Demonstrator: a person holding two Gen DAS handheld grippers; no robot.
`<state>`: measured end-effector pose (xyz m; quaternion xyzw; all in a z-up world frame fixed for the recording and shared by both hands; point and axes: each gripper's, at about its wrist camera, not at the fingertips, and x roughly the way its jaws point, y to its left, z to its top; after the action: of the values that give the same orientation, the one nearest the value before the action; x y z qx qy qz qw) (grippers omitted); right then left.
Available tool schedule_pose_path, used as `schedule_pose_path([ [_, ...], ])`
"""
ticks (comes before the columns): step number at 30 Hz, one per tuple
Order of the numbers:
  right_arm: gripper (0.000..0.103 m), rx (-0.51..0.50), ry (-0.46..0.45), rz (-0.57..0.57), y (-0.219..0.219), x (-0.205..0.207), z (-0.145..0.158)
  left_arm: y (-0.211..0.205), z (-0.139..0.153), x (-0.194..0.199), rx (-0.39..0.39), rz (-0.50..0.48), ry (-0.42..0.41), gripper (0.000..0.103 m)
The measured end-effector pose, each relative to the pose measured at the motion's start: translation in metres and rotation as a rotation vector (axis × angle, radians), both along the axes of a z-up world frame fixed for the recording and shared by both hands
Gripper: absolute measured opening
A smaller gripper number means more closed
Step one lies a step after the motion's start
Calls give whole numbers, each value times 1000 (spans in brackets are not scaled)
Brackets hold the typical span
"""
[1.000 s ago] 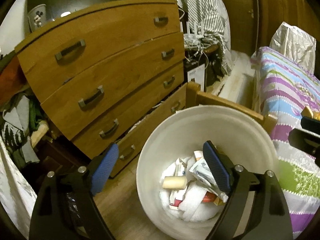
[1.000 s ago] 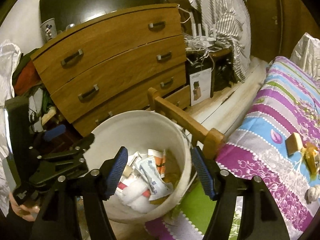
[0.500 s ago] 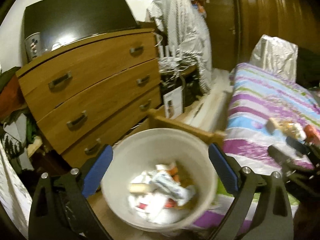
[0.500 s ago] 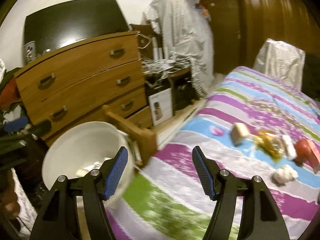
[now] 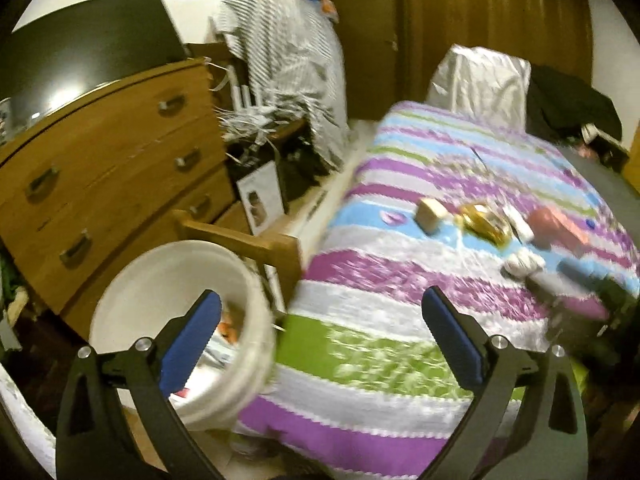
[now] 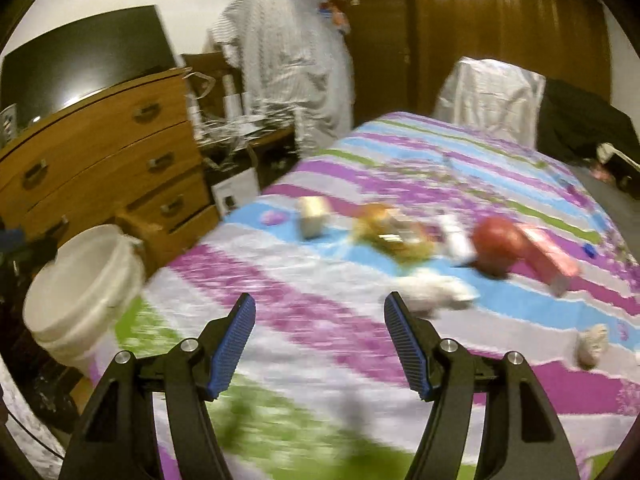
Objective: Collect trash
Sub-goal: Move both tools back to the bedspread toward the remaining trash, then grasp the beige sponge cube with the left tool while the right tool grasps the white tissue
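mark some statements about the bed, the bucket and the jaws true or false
1. The white bucket stands on the floor beside the bed, not on it. True.
2. The right gripper has a crumpled tissue clamped in its jaws. False: its jaws stand apart with nothing between them; the crumpled white wad lies loose on the striped bedspread.
3. The left gripper is open and empty. True; its jaws have just been opening.
4. The bucket is empty. False: the left wrist view shows scraps of trash inside it.
5. A red rounded item lies on the bedspread next to a pink box. True.
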<state>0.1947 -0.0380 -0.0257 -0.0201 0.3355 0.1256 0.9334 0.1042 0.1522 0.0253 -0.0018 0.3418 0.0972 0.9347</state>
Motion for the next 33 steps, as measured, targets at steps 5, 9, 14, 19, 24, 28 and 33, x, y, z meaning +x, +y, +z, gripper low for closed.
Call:
schedule_pose_path([
  [5,68,-20,1,-73,-79,36,5,-24,-27,37,-26,-28,52,97],
  [9,68,-109,22,-34,-114,87,3,-34,-44,80,-45,-47,79,97],
  [14,58,-204,181,83,-106,159,-12,-39,-57,149,-145,-62,133,97],
  [19,58,-350,287,152,-80,211,-31,-50,-62,204,-195,-78,139,97],
  [24,58,-449,361,173,-69,242,-54,-61,-76,242,-170,-74,164,97],
  [28,58,-494,391,160,-63,255,-65,-68,-91,261,-147,-71,205,97],
  [33,32,-570,400,165,-55,269,-90,-68,-114,271,-159,-76,279,75],
])
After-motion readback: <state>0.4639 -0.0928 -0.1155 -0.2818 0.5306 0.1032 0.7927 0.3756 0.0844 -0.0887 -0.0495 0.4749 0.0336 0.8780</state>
